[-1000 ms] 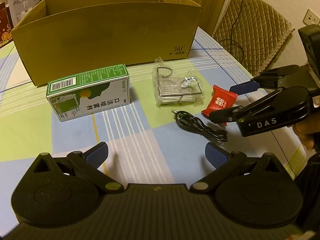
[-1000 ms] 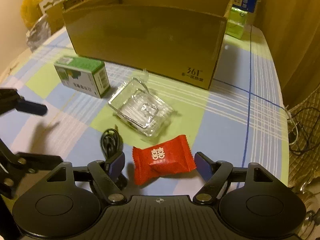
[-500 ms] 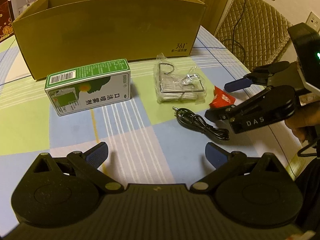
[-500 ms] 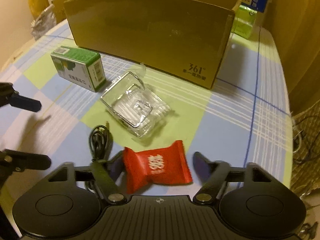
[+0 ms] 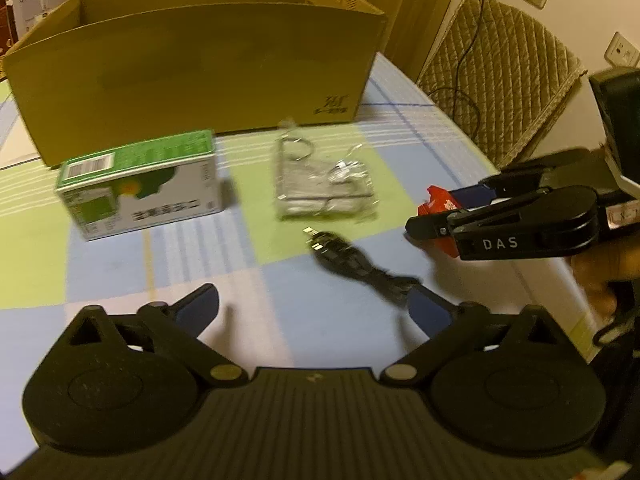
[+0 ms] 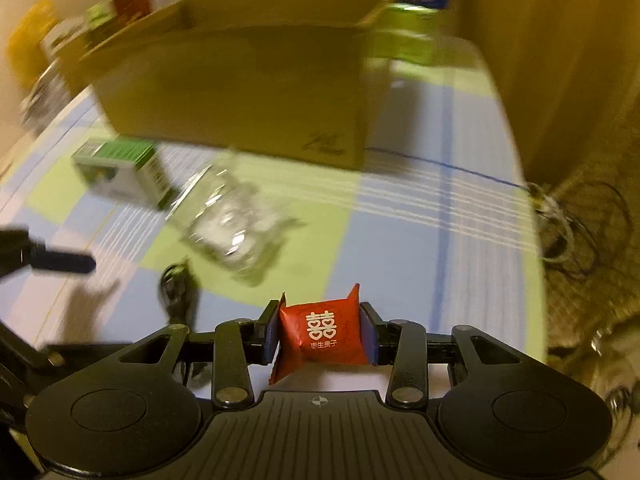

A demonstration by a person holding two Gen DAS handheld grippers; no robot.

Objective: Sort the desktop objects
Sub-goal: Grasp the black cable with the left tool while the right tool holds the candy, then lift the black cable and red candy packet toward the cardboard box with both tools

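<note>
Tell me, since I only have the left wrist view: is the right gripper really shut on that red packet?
Observer: Yes. In the right wrist view the right gripper has both jaws pressed against the sides of the red packet.
Operator: Any marking on it?
Observer: A white double-happiness character with small text beneath, facing the camera.
Operator: Anything beyond the cardboard box?
Observer: A blurred green carton shows just past its far right corner.

Right gripper [image 6: 322, 334] clamped on a red packet [image 6: 323, 332], left gripper [image 5: 314, 310] spread wide, low
</note>
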